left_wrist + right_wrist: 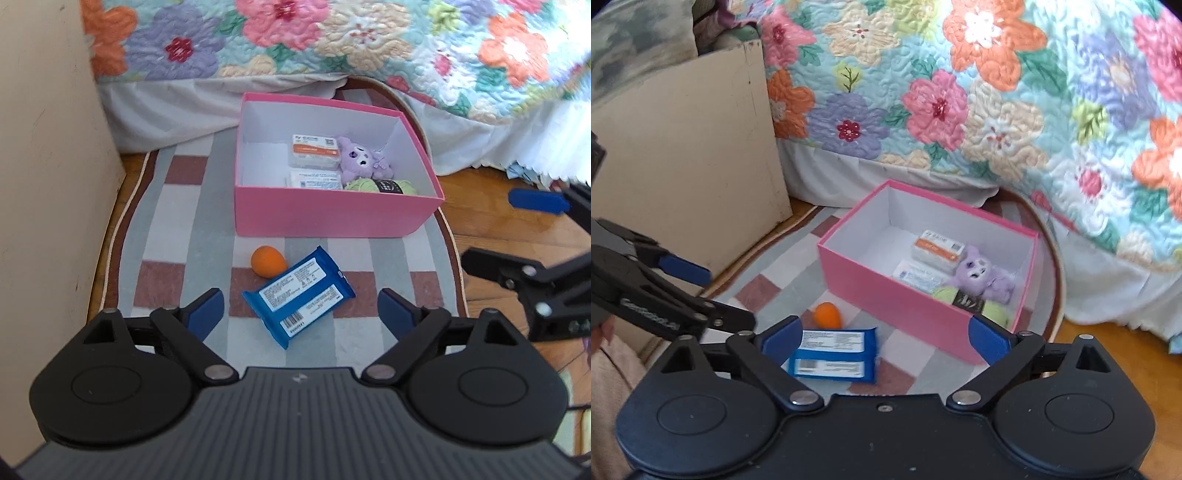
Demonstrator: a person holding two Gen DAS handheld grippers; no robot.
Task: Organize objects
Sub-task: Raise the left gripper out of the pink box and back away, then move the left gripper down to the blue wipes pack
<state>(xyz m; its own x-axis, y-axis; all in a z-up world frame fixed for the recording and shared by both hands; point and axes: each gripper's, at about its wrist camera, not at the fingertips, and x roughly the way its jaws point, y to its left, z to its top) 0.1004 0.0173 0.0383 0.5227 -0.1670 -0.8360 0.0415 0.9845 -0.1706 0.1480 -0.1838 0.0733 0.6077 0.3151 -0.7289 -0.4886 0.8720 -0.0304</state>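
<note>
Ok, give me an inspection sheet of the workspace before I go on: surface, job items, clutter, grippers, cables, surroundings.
Surface: checked rug on a wooden floor.
Job's things: open pink box holds a purple plush, green yarn and two white packets. Blue wipes pack and orange ball lie on the rug in front of the box, touching.
Clutter: nothing seen.
Grippers: left gripper open, empty, wipes pack ahead between its fingers; right gripper open, empty.
Cables: nothing seen.
Surroundings: bed with floral quilt behind the box; cream panel at the left.
</note>
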